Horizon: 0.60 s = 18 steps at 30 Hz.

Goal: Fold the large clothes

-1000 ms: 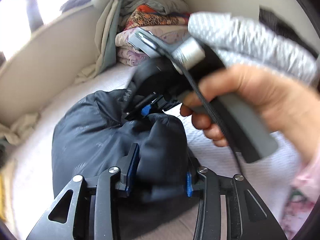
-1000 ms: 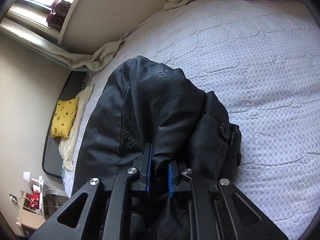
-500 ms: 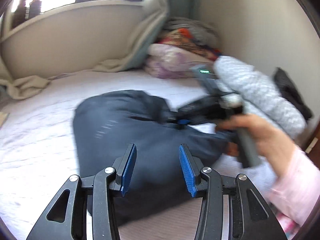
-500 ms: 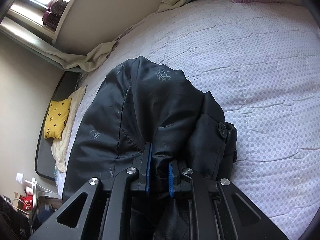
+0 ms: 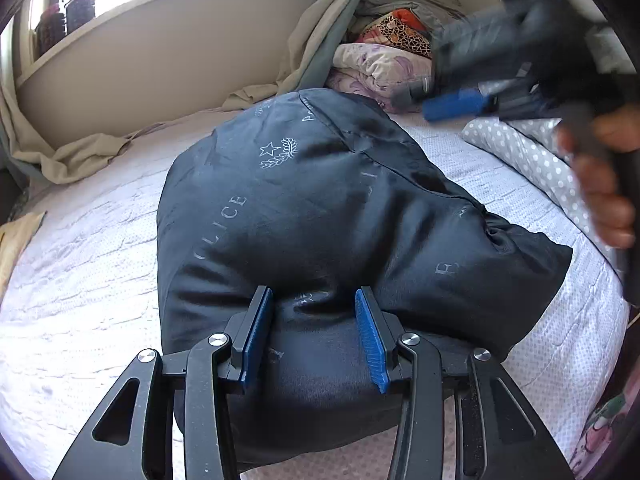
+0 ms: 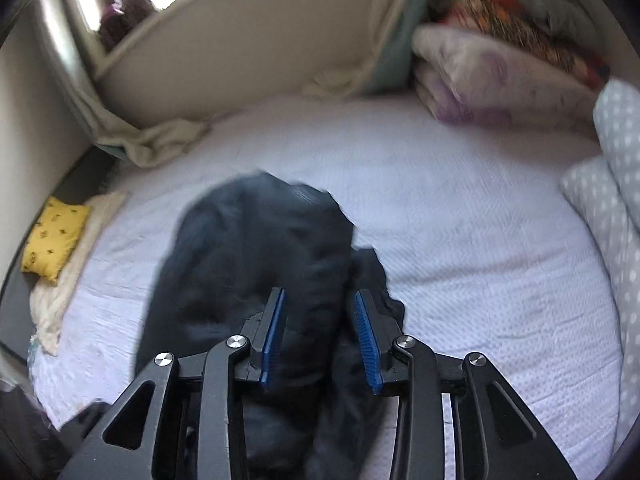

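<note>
While the dark jacket [image 5: 320, 216] lies bundled in the middle of the bed [image 5: 80, 272], the left tool [image 5: 316, 336] sits at its near edge, pads apart with fabric bulging between them. Above the jacket, the right tool [image 6: 320, 336] is spread apart too, holding nothing. Folded blankets [image 5: 380, 64] are stacked at the far right.

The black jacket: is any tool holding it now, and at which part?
Nothing is held. Both the left tool and the right tool are open, and the black jacket lies folded on the bed.
</note>
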Each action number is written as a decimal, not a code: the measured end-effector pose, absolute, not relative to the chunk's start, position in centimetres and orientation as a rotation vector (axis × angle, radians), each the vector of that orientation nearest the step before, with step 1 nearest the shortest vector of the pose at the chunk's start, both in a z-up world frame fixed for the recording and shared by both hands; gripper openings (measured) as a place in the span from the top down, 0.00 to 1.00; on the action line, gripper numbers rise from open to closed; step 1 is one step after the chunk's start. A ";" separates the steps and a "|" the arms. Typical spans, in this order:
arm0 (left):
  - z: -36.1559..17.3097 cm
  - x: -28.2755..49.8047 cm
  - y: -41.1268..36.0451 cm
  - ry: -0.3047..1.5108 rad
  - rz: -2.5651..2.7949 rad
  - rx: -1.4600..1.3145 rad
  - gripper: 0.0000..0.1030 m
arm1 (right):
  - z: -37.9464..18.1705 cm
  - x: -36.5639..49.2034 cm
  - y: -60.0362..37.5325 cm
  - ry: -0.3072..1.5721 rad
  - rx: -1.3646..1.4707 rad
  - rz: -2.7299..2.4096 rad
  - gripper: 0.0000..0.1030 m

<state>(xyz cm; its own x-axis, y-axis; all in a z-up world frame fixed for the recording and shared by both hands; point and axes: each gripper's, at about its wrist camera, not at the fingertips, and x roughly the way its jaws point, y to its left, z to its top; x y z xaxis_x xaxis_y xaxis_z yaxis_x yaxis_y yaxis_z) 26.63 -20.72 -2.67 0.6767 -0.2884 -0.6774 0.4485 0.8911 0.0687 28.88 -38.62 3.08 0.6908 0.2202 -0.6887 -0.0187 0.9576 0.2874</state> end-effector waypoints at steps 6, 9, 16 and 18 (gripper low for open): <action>-3.3 26.1 -21.3 0.692 -0.407 0.267 0.54 | 1.7 27.2 -34.1 0.866 0.265 0.251 0.84; -3.6 25.2 -21.2 0.692 -0.413 0.277 0.54 | -0.9 27.2 -33.1 0.911 0.160 0.145 0.90; -3.8 25.1 -21.6 0.690 -0.422 0.290 0.54 | -4.1 27.8 -34.0 0.922 0.170 0.077 0.92; -4.0 25.2 -21.7 0.688 -0.422 0.290 0.53 | -5.0 28.4 -34.0 0.921 0.179 0.075 0.92</action>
<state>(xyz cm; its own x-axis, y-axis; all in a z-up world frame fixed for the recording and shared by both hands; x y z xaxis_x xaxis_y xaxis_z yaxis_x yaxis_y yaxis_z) 25.22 -21.71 -4.01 0.6937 -0.2786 -0.6642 0.4660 0.8768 0.1188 28.38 -33.97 -4.99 0.6038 0.1414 -0.7845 0.0120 0.9824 0.1863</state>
